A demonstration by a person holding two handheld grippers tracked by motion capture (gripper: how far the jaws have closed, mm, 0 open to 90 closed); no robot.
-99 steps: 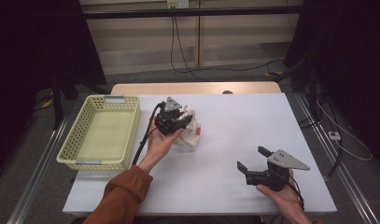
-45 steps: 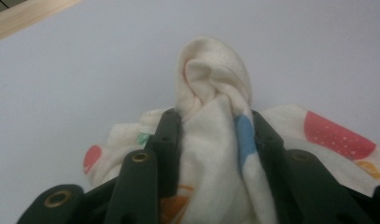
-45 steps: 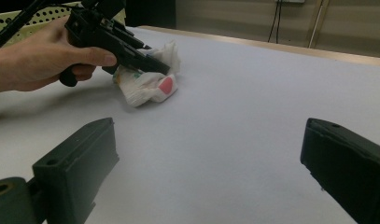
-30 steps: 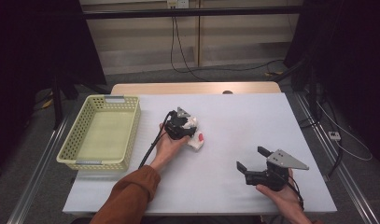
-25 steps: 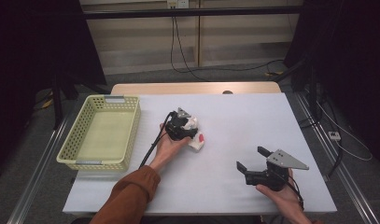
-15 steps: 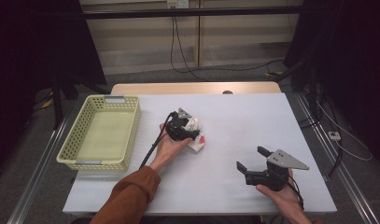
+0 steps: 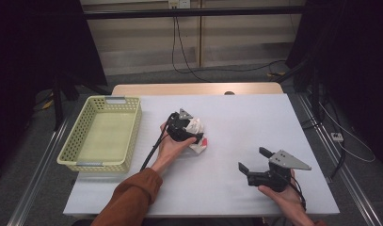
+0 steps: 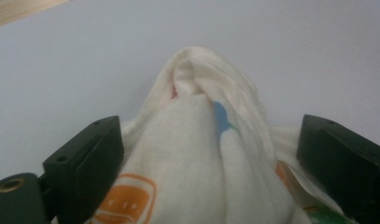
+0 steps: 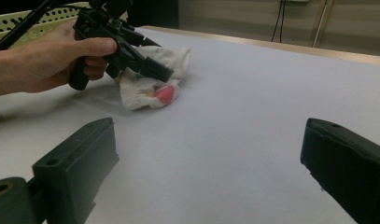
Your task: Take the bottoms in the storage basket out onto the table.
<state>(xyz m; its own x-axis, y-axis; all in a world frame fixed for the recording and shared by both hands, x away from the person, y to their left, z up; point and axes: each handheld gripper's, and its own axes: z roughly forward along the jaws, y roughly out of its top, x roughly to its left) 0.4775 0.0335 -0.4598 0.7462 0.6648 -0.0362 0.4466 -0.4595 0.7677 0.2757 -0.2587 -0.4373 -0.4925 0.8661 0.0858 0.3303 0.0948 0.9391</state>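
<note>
Left gripper view puts the white cloth [image 8: 197,154] directly ahead of your left gripper [image 8: 211,158]: a bunched, cream-white piece with orange and blue print, heaped on the desk [image 8: 61,60] and rising to a folded peak. Your jaws stand wide apart, one on each side of the heap. They have just been opening, and the cloth remains between them. The left pad sits just beside the fabric; whether it brushes it cannot be told. The right pad stands clear of the main fold, with a low edge of cloth running toward it.

From the high view, the white cloth [image 7: 198,134] lies near the middle of the desk [image 7: 255,122], a little left of centre, with a pink-red patch at its near edge. Your left gripper [image 7: 191,132] is over it, hand wrapped around the body, cable trailing back along your sleeve.

Right gripper view shows the same arrangement from the side: left gripper [image 9: 145,65] slanted down onto the white cloth [image 9: 148,88], which rests flat on the desk surface.

Your right gripper [image 7: 255,165] is well apart from the cloth, at the near right of the desk. Its jaws are spread wide with nothing between them.

A pale yellow-green basket [image 7: 74,150] stands at the left side of the desk, near the cloth but not touching it.
</note>
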